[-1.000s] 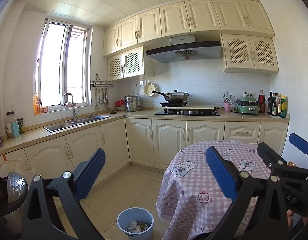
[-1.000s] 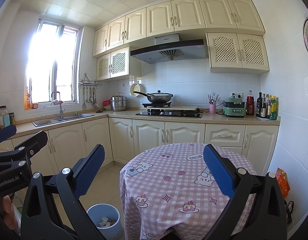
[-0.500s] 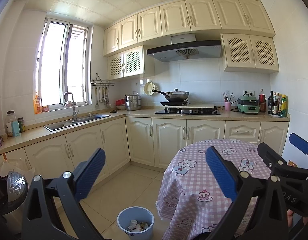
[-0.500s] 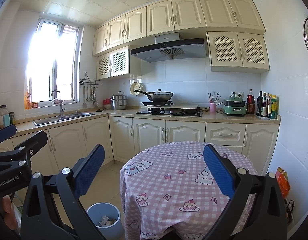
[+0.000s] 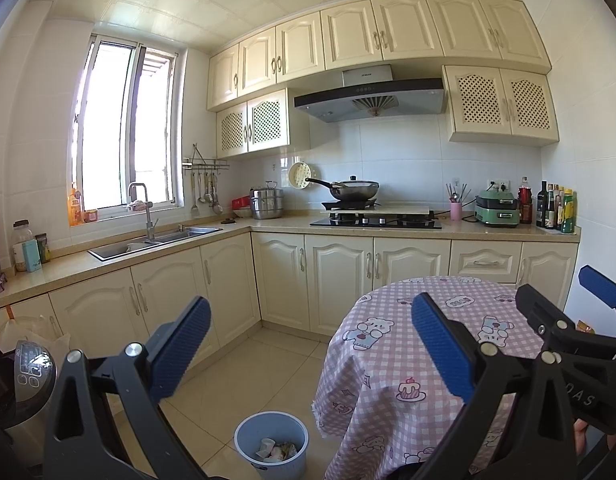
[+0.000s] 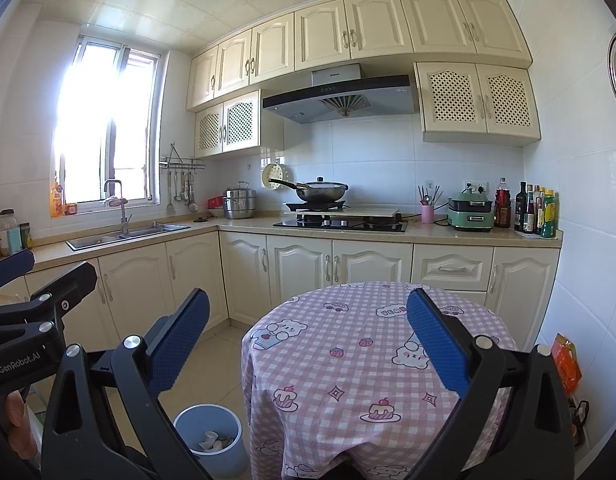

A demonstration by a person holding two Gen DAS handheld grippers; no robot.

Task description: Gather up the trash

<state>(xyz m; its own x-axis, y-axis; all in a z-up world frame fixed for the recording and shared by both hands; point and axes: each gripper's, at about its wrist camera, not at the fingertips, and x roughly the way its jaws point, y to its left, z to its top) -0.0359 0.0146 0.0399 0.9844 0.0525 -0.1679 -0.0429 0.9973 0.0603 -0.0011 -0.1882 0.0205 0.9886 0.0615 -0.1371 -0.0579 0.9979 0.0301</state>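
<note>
Trash (image 5: 275, 449) lies crumpled inside the round blue bin (image 5: 243, 436) on the tiled floor (image 5: 243, 368), white paper scraps with some darker bits mixed in; we see the same heap in the right wrist view (image 6: 213, 440), low in the bin (image 6: 185, 420) just beside the hanging edge of the tablecloth.

Going left to right in the left wrist view, we find a black appliance with a control panel (image 5: 31, 364) at the left edge, then the left gripper (image 5: 310, 344), its blue-padded fingers (image 5: 179, 344) spread wide apart with nothing between them. Behind it the sink (image 5: 155, 238) sits under the window (image 5: 123, 136), a steel steamer pot (image 5: 266, 203) stands in the counter corner, and a wok (image 5: 354, 189) rests on the gas hob (image 5: 376, 222). The round table (image 5: 392, 360), draped in a pink checked cloth printed with bears and cakes, stands to the right of the bin. Farther right we see a green electric cooker (image 5: 496, 210) and a row of bottles (image 5: 556, 210) on the counter.

In the right wrist view, our right gripper (image 6: 308, 342) is held above the table (image 6: 348, 360), fingers (image 6: 434, 344) likewise fully open and empty. An orange packet (image 6: 566, 362) lies low against the right wall. The cloth shows no loose scraps on its top surface.
</note>
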